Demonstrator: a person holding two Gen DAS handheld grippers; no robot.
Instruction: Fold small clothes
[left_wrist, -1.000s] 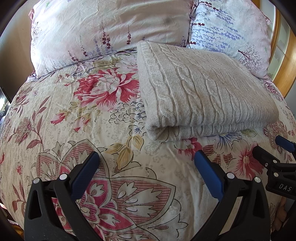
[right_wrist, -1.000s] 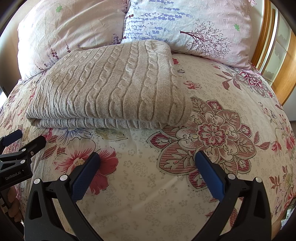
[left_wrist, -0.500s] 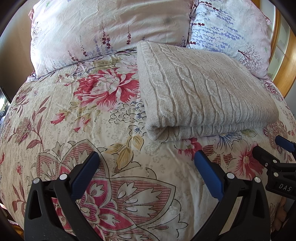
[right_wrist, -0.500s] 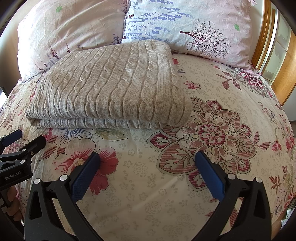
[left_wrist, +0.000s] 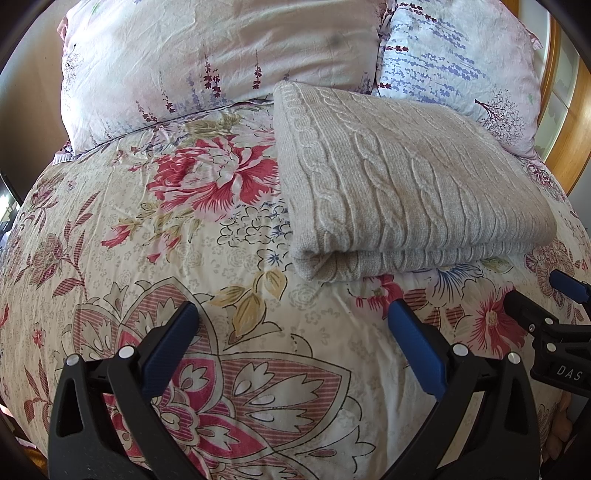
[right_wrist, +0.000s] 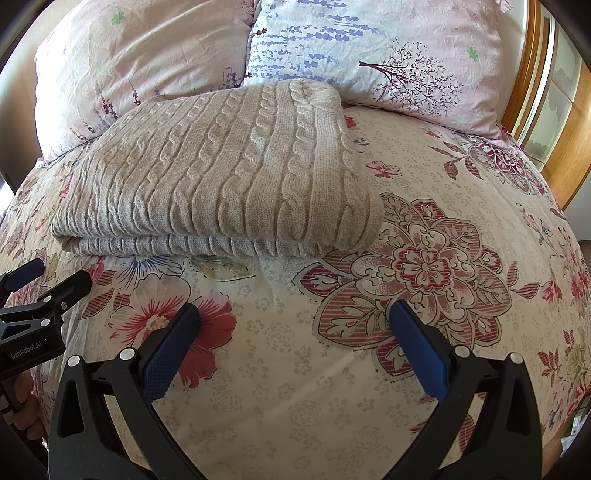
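**Sweater folded on the bed, both grippers spread and empty**

The sweater (left_wrist: 402, 184) is a beige cable-knit piece, folded into a thick rectangle with its doubled edge facing us. We see it lying flat on the flowered bedspread (left_wrist: 155, 229), toward the head edge of the bed, its far side just against the two pillows. The pink pillow (left_wrist: 221, 51) sits behind its left part and the pale blue pillow (left_wrist: 458, 62) behind its right part. A wooden headboard (right_wrist: 565, 147) shows past the bed's right corner.

We hold the left gripper (left_wrist: 291, 321) near the foot side of the sweater, apart from it, with its blue fingers (left_wrist: 170, 343) spread wide and nothing between them. Our right gripper (right_wrist: 295, 317) is beside it, also clear of the sweater, its blue fingers (right_wrist: 417, 350) likewise wide apart and empty above the bare bedspread. Each gripper appears at the edge of the other's view, so the two sit close side by side.
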